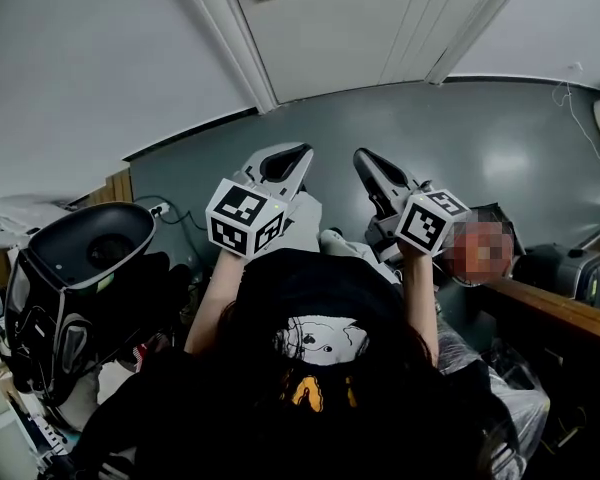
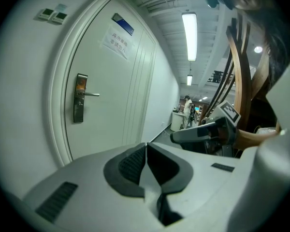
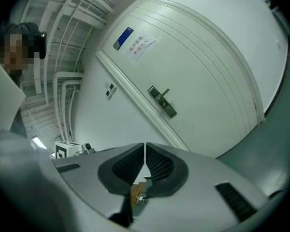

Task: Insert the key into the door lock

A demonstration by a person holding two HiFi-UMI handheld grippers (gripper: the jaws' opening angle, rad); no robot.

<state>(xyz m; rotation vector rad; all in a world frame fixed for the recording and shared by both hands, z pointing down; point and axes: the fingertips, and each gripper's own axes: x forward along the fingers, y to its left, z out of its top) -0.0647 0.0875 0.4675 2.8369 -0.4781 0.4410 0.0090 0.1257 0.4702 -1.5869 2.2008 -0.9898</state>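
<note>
- Facing the door (image 2: 111, 120), the left gripper (image 2: 146, 145) has its jaws pressed together on nothing.
- The right gripper (image 3: 145, 145) is likewise closed, tips touching.
- The door lock (image 3: 162, 101) (plate with lever) stands ahead of both, well apart.

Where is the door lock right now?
In the left gripper view, the door lock is at the left edge of the door, down-left of the paper sign and above the left gripper.
</note>
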